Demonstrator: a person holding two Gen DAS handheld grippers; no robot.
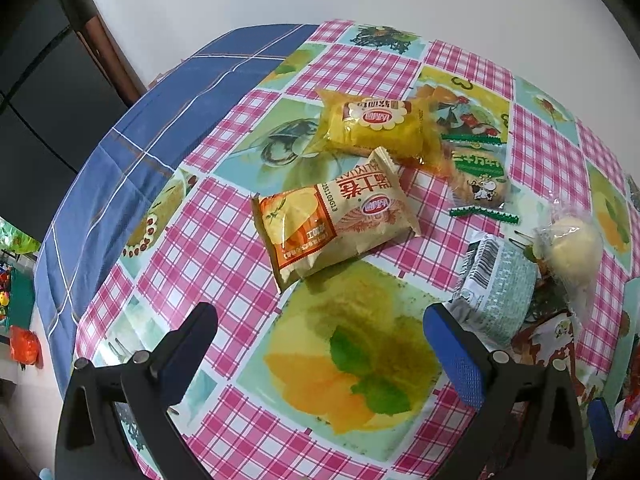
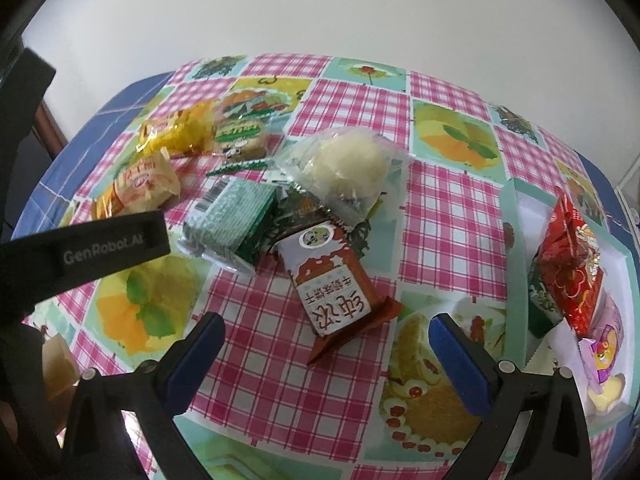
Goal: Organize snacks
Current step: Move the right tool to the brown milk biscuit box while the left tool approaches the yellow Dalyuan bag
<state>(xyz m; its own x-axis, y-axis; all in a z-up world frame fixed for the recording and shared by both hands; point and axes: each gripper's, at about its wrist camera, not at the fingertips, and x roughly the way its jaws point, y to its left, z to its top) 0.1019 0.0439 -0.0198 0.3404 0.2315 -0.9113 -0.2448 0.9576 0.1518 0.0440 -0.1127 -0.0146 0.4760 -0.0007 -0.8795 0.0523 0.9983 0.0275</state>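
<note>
Several wrapped snacks lie on a checked tablecloth. In the left wrist view, an orange-and-beige bread pack (image 1: 336, 224) lies just ahead of my open, empty left gripper (image 1: 320, 320). A yellow pack (image 1: 376, 128), a green-trimmed cookie pack (image 1: 478, 176), a pale green wafer pack (image 1: 498, 284) and a clear bag with a white bun (image 1: 572, 244) lie beyond and to the right. In the right wrist view, my right gripper (image 2: 326, 330) is open and empty, just short of a brown-and-white biscuit pack (image 2: 334, 288). The bun bag (image 2: 344, 168) and wafer pack (image 2: 230, 220) lie behind it.
A pale green box (image 2: 516, 216) at the right holds a red pack (image 2: 572, 268) and other snacks. The left gripper's black body (image 2: 80, 248) crosses the left of the right wrist view. A blue cloth (image 1: 132, 152) covers the table's left edge. A white wall is behind.
</note>
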